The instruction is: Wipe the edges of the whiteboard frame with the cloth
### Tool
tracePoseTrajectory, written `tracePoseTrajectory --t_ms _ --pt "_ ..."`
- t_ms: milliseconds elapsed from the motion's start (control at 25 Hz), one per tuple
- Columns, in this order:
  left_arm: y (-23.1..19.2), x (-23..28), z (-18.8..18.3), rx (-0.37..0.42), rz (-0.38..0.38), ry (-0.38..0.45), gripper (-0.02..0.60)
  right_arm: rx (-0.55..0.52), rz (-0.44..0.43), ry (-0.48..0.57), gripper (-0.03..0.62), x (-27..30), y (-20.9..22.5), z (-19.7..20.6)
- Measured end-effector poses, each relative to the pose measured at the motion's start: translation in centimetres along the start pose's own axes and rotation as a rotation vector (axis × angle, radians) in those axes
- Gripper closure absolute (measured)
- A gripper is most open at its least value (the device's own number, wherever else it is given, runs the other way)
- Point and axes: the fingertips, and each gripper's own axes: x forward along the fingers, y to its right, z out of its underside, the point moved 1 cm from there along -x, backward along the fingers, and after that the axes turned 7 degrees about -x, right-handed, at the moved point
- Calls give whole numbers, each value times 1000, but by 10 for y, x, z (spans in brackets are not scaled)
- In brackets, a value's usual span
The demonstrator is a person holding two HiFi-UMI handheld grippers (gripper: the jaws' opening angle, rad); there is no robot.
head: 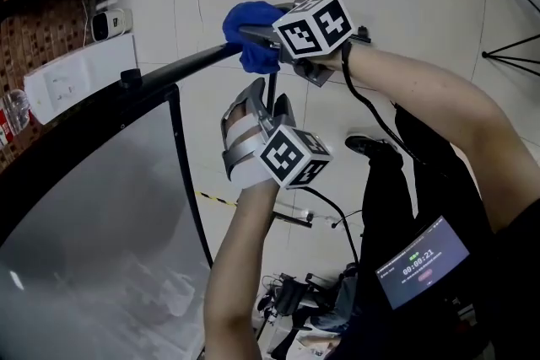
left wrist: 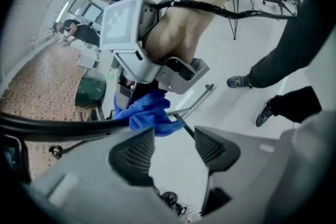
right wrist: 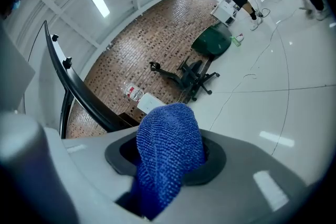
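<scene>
The blue cloth (head: 251, 34) sits bunched at the top corner of the whiteboard's black frame (head: 169, 73), and my right gripper (head: 263, 42) is shut on it. In the right gripper view the cloth (right wrist: 169, 147) fills the gap between the jaws, with the frame (right wrist: 73, 86) off to the left. My left gripper (head: 266, 99) hangs just below, beside the frame's right side bar (head: 187, 190), pointing steeply down. Its jaws stand open around bare air (left wrist: 173, 140). Ahead of them are the cloth (left wrist: 147, 113) and the frame's bar (left wrist: 52, 126).
The whiteboard's glossy panel (head: 93, 215) fills the lower left. A white box (head: 80, 73) and a water bottle (head: 13, 110) lie on the floor beyond it. An office chair (right wrist: 191, 73) is tipped over on the brick floor. Cables (head: 295, 299) lie near my feet, and a tripod (head: 510, 13) stands at right.
</scene>
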Motion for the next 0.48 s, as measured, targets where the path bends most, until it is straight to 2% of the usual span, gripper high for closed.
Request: tracePoseTrajectory --t_ms 160,480 --pt "9 15 8 -65 17 -13 345 -2 -1 -8 436 7 9 10" --pt "30 51 11 -94 54 -53 345 8 0 -46 436 13 36 40"
